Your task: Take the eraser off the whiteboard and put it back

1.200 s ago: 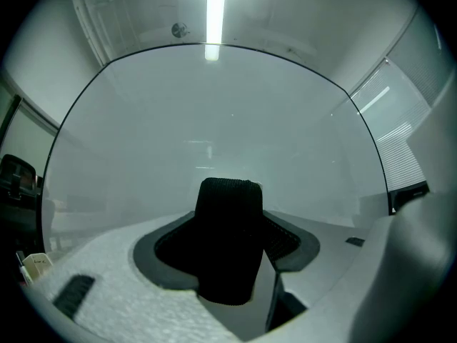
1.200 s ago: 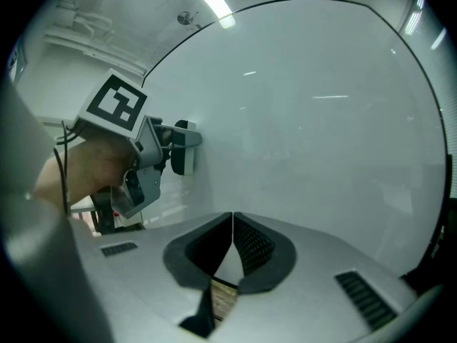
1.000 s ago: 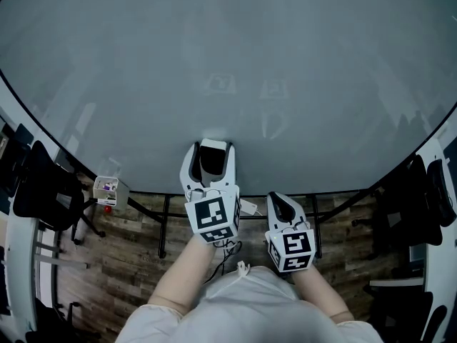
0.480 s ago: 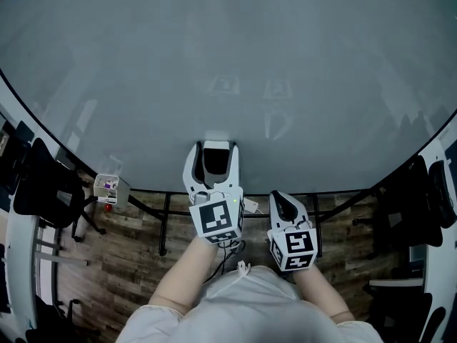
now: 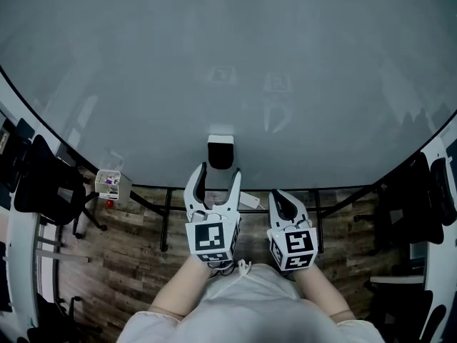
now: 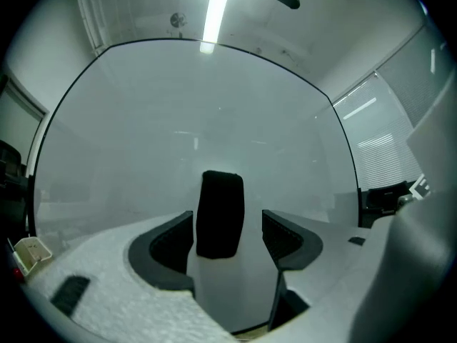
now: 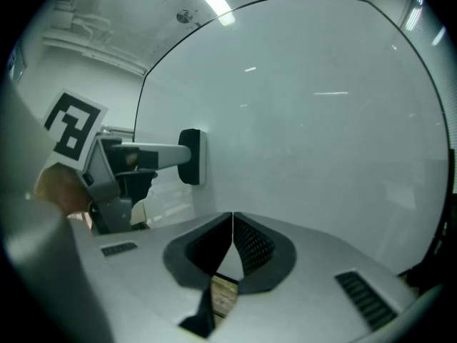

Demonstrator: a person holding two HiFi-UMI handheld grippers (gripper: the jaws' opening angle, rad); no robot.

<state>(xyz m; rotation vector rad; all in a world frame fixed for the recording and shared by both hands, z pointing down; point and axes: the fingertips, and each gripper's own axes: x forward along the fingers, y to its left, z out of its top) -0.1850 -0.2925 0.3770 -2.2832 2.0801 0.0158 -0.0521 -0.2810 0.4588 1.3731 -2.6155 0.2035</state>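
The eraser (image 5: 220, 151), black with a white back, sticks on the big whiteboard (image 5: 228, 63) near its lower edge. My left gripper (image 5: 216, 171) is open just short of it, jaws apart and nothing between them. In the left gripper view the eraser (image 6: 220, 213) stands upright ahead of the spread left gripper (image 6: 227, 238). My right gripper (image 5: 280, 200) hangs to the right, shut and empty. From the right gripper view the eraser (image 7: 193, 156) clings to the whiteboard (image 7: 321, 134), with the left gripper (image 7: 153, 154) beside it; the right gripper (image 7: 232, 238) has its jaws pressed together.
A small box of markers (image 5: 111, 184) hangs at the board's lower left. Black stand legs (image 5: 164, 220) cross the wooden floor (image 5: 128, 263) under the board. Dark office chairs sit at the left (image 5: 39, 184) and right (image 5: 414, 199).
The left gripper, earlier round the eraser, has let it go and drawn back toward me. The eraser stays on the board. The right gripper has hardly moved.
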